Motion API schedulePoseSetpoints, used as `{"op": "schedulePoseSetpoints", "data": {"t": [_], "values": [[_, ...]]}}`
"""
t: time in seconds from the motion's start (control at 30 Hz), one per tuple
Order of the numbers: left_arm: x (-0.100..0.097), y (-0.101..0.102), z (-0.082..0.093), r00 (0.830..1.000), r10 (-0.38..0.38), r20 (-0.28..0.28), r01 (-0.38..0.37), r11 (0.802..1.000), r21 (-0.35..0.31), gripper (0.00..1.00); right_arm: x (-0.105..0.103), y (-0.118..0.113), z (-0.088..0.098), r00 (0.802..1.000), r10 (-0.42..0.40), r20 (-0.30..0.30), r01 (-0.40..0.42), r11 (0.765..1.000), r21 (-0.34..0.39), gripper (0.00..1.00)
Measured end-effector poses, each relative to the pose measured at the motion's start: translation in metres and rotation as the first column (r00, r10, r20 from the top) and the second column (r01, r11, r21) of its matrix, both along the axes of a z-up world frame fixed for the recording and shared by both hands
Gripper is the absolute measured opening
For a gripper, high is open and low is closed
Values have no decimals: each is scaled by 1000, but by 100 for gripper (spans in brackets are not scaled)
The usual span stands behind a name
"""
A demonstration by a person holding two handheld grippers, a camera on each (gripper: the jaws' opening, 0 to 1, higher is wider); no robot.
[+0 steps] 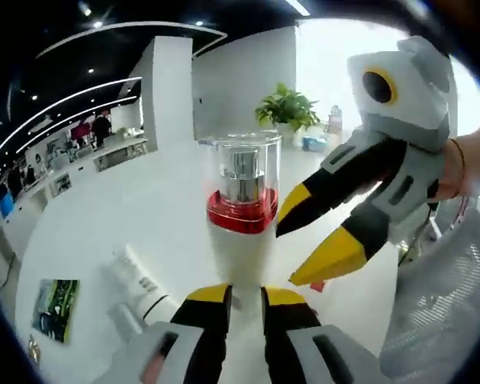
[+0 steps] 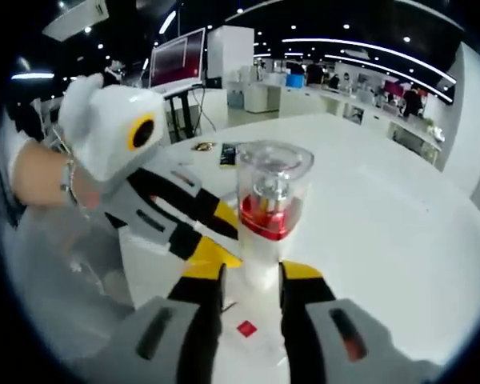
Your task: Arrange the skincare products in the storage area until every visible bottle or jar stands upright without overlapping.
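Now a bottle with a clear cap, silver pump and red band is seen upright at the middle of the white table, and both tools are brought to it at once. In the left gripper view, the left tool is set low at the white base of the bottle, its yellow-tipped jaws a narrow gap apart; whether the base is actually pinched cannot be told. The right tool is shown coming in from the side, jaws parted and apparently clear of the bottle. In the right gripper view, the right tool frames the bottle's foot between parted jaws, while the left tool is pressed in beside it.

The low placement is judged a steadying measure, so the tall bottle is kept standing while it is positioned.

A white tube lying flat toward the near edge, a green card and a potted plant at the far edge are offered by the left gripper view. A red square on the table is offered by the right gripper view.
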State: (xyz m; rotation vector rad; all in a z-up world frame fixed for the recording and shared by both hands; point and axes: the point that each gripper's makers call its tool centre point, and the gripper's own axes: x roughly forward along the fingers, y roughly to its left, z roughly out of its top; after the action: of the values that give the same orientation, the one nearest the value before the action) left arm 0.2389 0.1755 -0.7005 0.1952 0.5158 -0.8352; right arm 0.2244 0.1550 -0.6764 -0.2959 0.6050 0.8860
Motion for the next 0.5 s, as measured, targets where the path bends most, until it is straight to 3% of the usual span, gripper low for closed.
{"op": "schedulePoseSetpoints", "data": {"t": [0.27,0.37,0.5], "values": [[0,-3,2,1000,5,-2,-5,999,-38,15,1,-1,6,999,-43,7,42,997,60,27],[0,-4,-1,1000,1,4,-1,1000,-30,14,4,-1,5,993,-116,5,115,989,97,27],[-1,-5,-3,1000,-14,19,14,1000,-2,15,9,-6,-2,970,-242,-13,242,961,134,27]]}}
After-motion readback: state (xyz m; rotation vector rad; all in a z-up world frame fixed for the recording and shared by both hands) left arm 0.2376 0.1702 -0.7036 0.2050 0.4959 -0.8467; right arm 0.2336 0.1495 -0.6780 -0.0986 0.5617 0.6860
